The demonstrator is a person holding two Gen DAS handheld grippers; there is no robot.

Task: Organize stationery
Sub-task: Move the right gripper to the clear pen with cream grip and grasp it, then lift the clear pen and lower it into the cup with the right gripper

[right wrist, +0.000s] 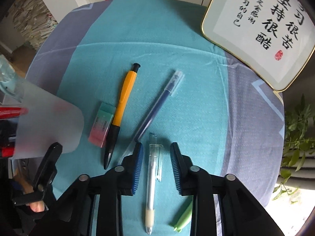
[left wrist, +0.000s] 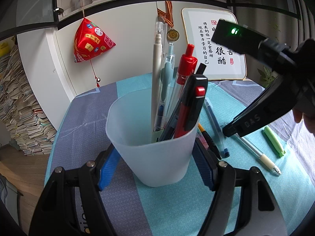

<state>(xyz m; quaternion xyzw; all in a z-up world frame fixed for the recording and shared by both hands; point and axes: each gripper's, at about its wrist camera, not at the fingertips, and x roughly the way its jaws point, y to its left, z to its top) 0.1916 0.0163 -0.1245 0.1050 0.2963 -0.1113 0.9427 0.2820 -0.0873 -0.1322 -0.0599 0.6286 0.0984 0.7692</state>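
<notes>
Left gripper: clenched on the frosted plastic cup, its blue pads pressing the cup's two sides; the cup is standing upright on the patchwork tablecloth.

Cup contents, all leaning toward the right wall: a beige capped pen, a pale blue retractable pen, a clear pen with a red cap, a black-and-red utility knife, and a black-tipped item behind it that cannot be identified.

Right gripper: pointing steeply down over the cloth, jaws standing apart with nothing pressed between them. A clear gel pen with a cream grip is lying lengthwise in the gap, touching neither blue pad; its cap end is pointing away from the camera.

Loose items on the teal panel of the cloth:
- Orange mechanical pencil with black grip, lying beside and against a pastel eraser.
- Blue-ink capped pen, lying diagonally, its lower end just beside the right gripper's left finger.
- Green highlighter, partly hidden under the right gripper's right finger.

Background: a framed calligraphy board is leaning at the far edge of the table; a red fabric ornament and a medal on a striped ribbon are hanging on white cabinet doors; a stack of books is standing at left.
</notes>
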